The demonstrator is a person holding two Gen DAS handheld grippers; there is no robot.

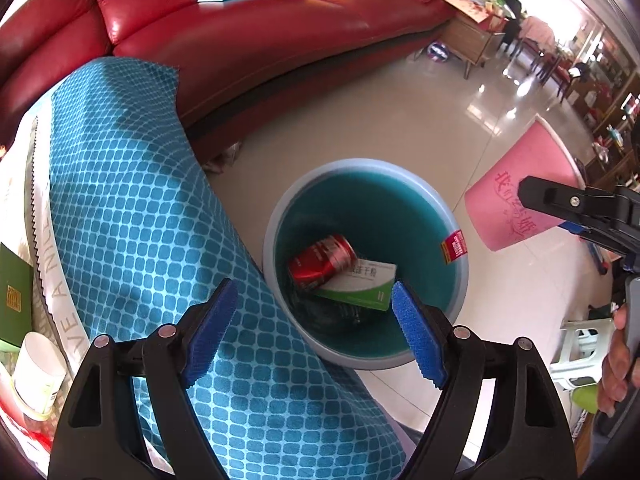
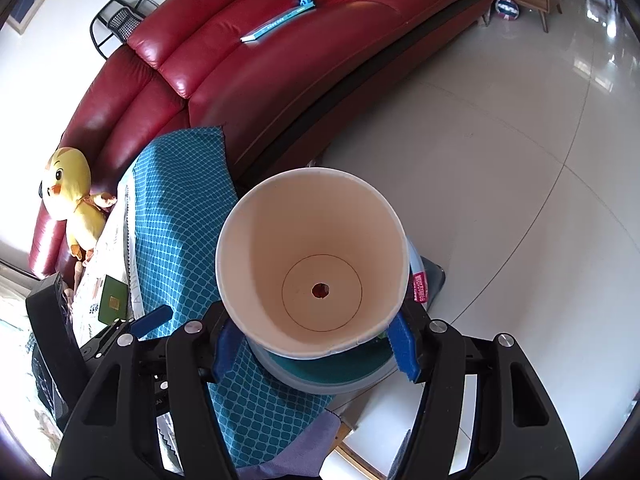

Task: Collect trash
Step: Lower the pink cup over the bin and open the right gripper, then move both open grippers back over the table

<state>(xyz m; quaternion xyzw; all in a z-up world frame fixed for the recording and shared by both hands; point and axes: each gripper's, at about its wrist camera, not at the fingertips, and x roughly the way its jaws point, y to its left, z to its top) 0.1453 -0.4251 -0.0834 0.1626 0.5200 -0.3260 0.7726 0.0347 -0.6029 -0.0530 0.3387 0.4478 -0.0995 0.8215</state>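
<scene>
Nearest in the right wrist view, the right gripper (image 2: 316, 344) has its jaws clamped on the lower wall of a pink paper cup (image 2: 316, 256), which is tipped so its cream inside and the small hole in its base face the camera. Just beyond and below the cup sits the round grey-rimmed waste bin with a teal inside (image 2: 320, 380), mostly hidden by it.

In the left wrist view the left gripper (image 1: 314, 330) hangs with its jaws apart and nothing between them, poised over the bin, whose rim (image 1: 460, 280) stands on the pale tiled floor (image 1: 400, 112) right against the blue diamond-patterned cloth (image 1: 132, 200) draped off the tabletop. Inside lie a crushed red drink can (image 1: 324, 260) and a white-and-green carton (image 1: 360, 284). The cup shows here at the right, held near the bin's far side, though whether it is over the opening or just outside it is hard to tell through the fisheye.

The cup is likely light and thin-walled and easily crushed; a gentle hold low on the wall, where the base stiffens it, suits best.

Farther off runs the red leather sofa (image 1: 260, 32).
</scene>
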